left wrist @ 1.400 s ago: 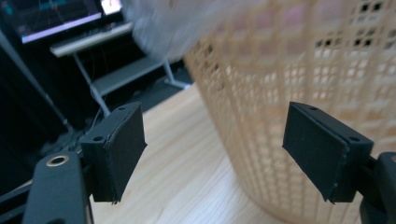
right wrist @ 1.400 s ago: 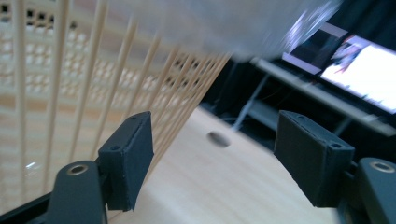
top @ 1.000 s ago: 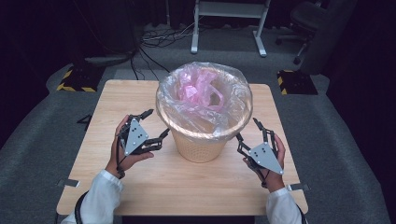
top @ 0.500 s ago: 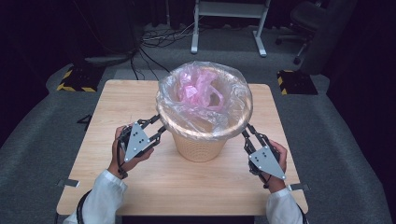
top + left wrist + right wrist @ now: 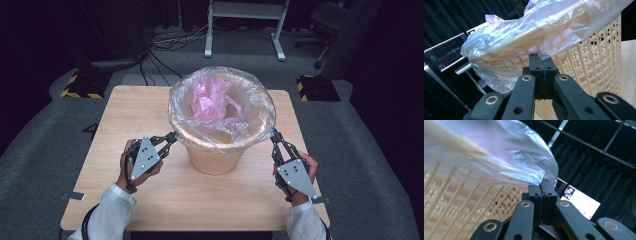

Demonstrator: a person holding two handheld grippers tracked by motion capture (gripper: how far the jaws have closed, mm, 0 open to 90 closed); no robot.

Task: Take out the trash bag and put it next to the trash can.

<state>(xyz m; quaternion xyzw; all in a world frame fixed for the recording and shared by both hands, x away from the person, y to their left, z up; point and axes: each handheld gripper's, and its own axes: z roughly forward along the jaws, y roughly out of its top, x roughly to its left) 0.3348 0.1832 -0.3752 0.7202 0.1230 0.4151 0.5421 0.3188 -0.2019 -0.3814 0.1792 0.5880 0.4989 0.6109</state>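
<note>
Claws first, nearest the person: left claw (image 5: 171,136) clamped on the overhanging hem of the clear bin liner (image 5: 220,131) at the basket's left flank, right claw (image 5: 273,135) pinching the same hem at the right flank. Both just closed, film caught between the pads in each gripper view, left (image 5: 541,65) and right (image 5: 543,188). Jaws fully together, so thin plastic only, no basket rim.

Advice for the step in hand, judged as freeing the liner from the rim:
- Raise both hands together and evenly, hem peeled up and outward over the lip.
- Keep tension equal left and right; uneven pull likely to tip the light basket or tear the film.
- Watch for lattice snagging; ease off and re-grip lower if plastic stretches white.
- Hold the grip firm; slippery film apt to slide out of narrow pads.

Farther on: beige lattice wastebasket (image 5: 216,159) upright near the middle of the wooden counter (image 5: 125,107), liner draped over its rim all round, crumpled pink plastic (image 5: 210,97) lying inside. Beyond the counter: grey carpet, cables, a white stand's legs, an office chair in the dark.
</note>
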